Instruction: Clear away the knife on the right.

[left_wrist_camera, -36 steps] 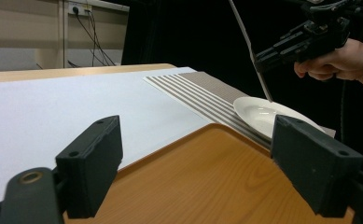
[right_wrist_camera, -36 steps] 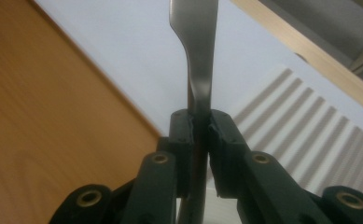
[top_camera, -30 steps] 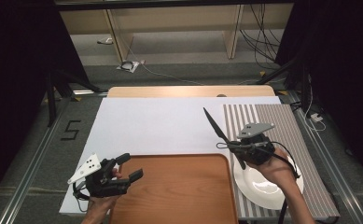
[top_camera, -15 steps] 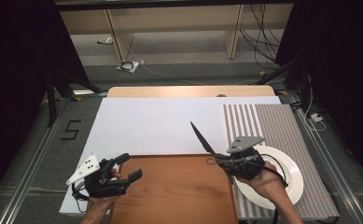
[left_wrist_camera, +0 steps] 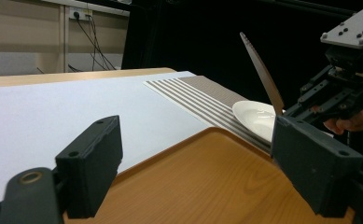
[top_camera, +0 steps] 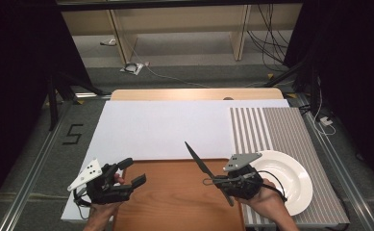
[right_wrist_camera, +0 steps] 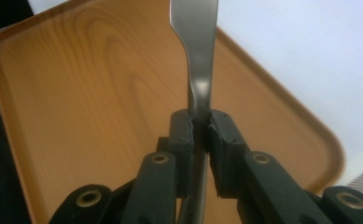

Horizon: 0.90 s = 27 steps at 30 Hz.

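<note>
Over wooden tray, knife in right tongs, blade slanting up-left

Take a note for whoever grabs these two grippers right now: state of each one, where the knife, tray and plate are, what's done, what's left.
Right gripper: jaws shut on the knife at its handle, blade raised, over the right part of the wooden tray.
Left gripper: jaws open, nothing between them, at the tray's left edge.
White plate: bare, on the striped mat, right of the tray.
Done: knife picked up.
Left: probably setting the knife down on the tray, then letting go.
</note>
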Each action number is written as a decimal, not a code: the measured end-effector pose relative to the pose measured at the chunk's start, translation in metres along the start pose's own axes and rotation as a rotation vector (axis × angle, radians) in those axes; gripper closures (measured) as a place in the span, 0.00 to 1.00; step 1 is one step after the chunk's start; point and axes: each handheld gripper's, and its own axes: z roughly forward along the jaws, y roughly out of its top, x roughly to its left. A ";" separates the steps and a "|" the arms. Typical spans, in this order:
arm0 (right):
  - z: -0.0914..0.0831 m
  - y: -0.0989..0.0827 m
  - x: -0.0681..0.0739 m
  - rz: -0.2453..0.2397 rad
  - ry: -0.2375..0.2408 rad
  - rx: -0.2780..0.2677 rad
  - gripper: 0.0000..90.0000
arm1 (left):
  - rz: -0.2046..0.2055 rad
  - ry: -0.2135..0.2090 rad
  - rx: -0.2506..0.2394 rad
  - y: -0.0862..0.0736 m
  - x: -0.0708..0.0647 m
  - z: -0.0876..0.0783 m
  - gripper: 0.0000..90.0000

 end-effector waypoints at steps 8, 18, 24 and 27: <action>0.011 -0.002 0.013 -0.008 0.048 0.052 0.90 | 0.004 0.007 -0.007 0.000 0.001 -0.002 0.19; 0.020 -0.005 0.024 -0.008 0.098 0.120 0.90 | 0.006 0.011 -0.008 0.000 0.000 -0.002 0.19; 0.024 -0.006 0.026 -0.014 0.104 0.147 0.90 | 0.006 0.010 -0.008 0.000 0.000 -0.002 0.19; 0.026 -0.007 0.027 -0.015 0.109 0.160 0.90 | 0.006 0.010 -0.009 0.000 0.000 -0.002 0.19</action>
